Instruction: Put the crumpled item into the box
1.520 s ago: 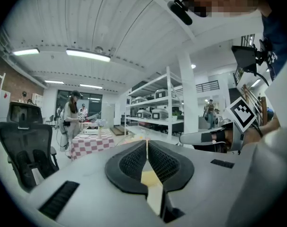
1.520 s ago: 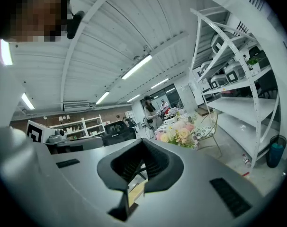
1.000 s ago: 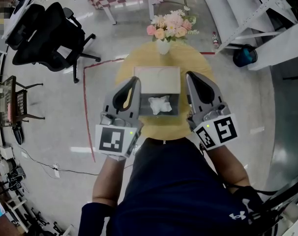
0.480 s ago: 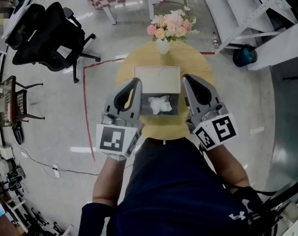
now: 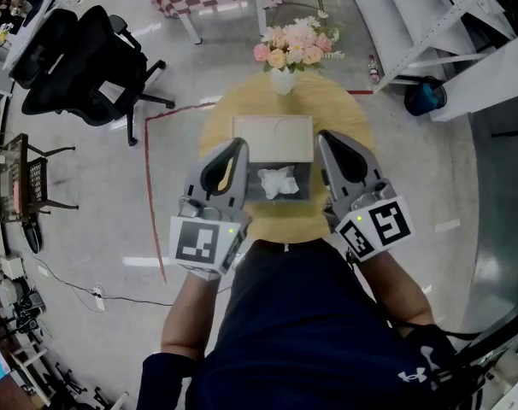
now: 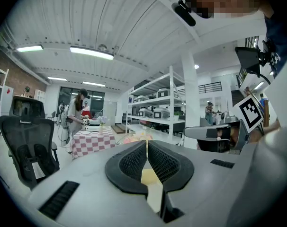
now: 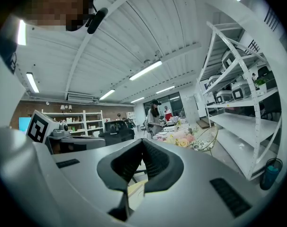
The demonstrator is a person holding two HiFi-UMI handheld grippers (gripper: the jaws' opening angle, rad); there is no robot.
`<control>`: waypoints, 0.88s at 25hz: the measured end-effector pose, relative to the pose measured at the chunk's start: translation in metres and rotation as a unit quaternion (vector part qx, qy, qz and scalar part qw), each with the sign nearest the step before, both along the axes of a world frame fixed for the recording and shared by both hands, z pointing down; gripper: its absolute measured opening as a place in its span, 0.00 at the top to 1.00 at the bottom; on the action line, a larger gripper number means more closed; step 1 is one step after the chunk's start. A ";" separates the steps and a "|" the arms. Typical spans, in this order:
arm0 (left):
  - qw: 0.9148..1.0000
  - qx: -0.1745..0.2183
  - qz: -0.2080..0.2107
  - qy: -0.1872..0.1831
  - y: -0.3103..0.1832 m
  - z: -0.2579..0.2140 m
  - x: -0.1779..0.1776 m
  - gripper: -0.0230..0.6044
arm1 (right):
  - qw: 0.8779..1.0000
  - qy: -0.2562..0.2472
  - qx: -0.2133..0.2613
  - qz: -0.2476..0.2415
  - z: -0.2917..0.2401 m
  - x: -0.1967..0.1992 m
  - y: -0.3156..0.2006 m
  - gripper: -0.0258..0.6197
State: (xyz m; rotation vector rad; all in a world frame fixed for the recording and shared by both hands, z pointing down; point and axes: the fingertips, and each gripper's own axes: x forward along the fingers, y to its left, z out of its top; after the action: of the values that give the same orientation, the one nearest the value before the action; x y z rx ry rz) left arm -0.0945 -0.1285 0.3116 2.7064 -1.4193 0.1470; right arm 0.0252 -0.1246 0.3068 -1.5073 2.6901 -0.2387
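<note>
while the box holds the crumpled item, flowers stand beyond.

the box sits on the round yellow table, near its middle, with its sides square to me. it is open, seen from straight above. the far half is a flat, pale cream rectangle; the near half is a darker grey compartment with low walls. i can't tell for sure whether the pale part is a lid folded back. the crumpled item is a small white wad, like scrunched paper or tissue, lumpy and uneven in outline. it lies inside the dark near half of the box, roughly at its centre, with dark floor showing on every side.
</note>
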 end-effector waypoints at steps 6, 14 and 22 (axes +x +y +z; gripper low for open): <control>1.000 -0.003 0.001 -0.004 0.001 0.004 0.001 0.92 | 1.000 0.000 -0.002 -0.003 0.001 -0.001 0.000 0.95; 1.000 -0.003 0.000 -0.008 0.000 0.007 -0.005 0.92 | 1.000 -0.003 -0.008 -0.005 0.003 -0.003 -0.001 0.95; 1.000 -0.008 -0.002 -0.004 -0.001 0.005 -0.003 0.92 | 1.000 -0.004 -0.009 -0.004 0.003 -0.002 0.000 0.95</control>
State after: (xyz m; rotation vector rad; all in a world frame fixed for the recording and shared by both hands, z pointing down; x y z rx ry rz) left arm -0.0973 -0.1293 0.3169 2.6928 -1.4200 0.1673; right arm 0.0227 -0.1248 0.3099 -1.4964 2.6949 -0.2688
